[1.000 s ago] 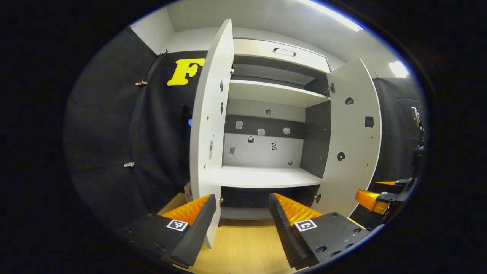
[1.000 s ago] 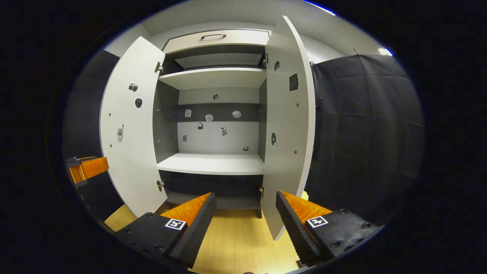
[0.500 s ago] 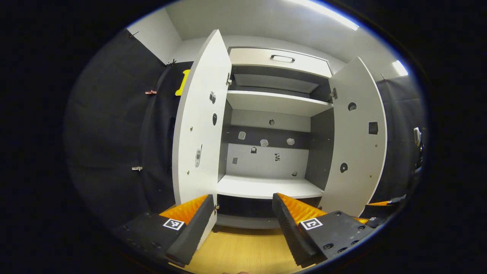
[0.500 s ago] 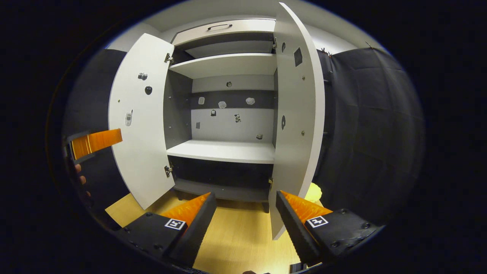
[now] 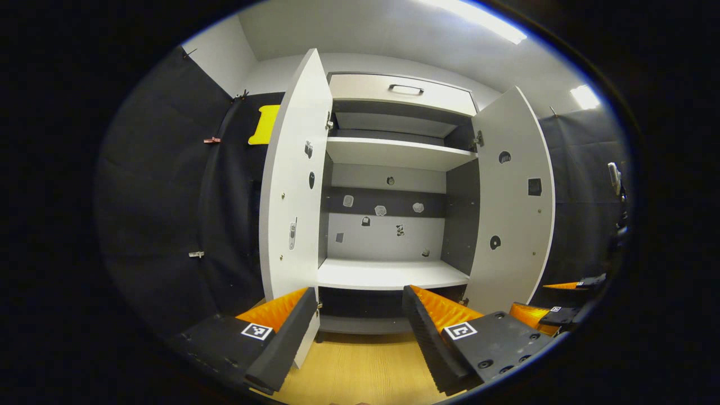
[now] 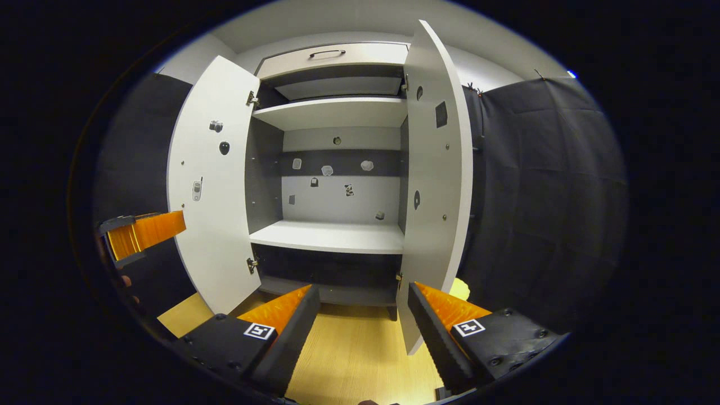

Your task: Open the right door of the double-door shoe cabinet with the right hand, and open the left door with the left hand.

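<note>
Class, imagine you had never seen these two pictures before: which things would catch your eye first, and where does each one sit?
First, the shoe cabinet, dead centre, with the left door and the right door both swung wide, baring a pale lower shelf and small stickers on the back panel. Next, the left tongs and the right tongs, low in their own views, each open and gripping nothing, above the wooden floor.

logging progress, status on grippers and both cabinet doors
Left gripper open, empty. Right gripper open, empty. Left door and right door both swung open. Nothing in the way.
</note>
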Demonstrator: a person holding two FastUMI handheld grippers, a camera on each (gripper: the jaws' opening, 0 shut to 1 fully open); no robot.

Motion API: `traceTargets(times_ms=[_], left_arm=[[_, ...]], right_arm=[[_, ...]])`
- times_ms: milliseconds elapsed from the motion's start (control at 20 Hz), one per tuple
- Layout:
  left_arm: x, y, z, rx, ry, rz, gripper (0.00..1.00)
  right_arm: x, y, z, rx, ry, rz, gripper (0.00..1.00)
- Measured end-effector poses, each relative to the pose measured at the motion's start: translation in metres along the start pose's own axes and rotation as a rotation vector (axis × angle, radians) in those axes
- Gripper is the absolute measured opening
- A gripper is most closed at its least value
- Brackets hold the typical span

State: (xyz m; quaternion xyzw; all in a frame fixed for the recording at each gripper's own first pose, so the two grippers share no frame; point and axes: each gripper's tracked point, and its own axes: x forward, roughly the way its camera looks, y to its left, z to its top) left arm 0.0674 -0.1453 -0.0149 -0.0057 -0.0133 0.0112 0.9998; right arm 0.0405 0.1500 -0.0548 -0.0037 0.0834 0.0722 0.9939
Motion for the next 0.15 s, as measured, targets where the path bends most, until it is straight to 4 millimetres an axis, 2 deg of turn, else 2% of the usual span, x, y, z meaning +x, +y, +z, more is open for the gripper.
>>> traceTargets(times_ms=[150], left_arm=[[-0.0088, 0.0085, -0.0088, 0.022, -0.003, -0.012, 0.95]], right_arm=[[-0.013, -0.0003, -0.0048, -0.015, -0.009, -0.039, 0.99]])
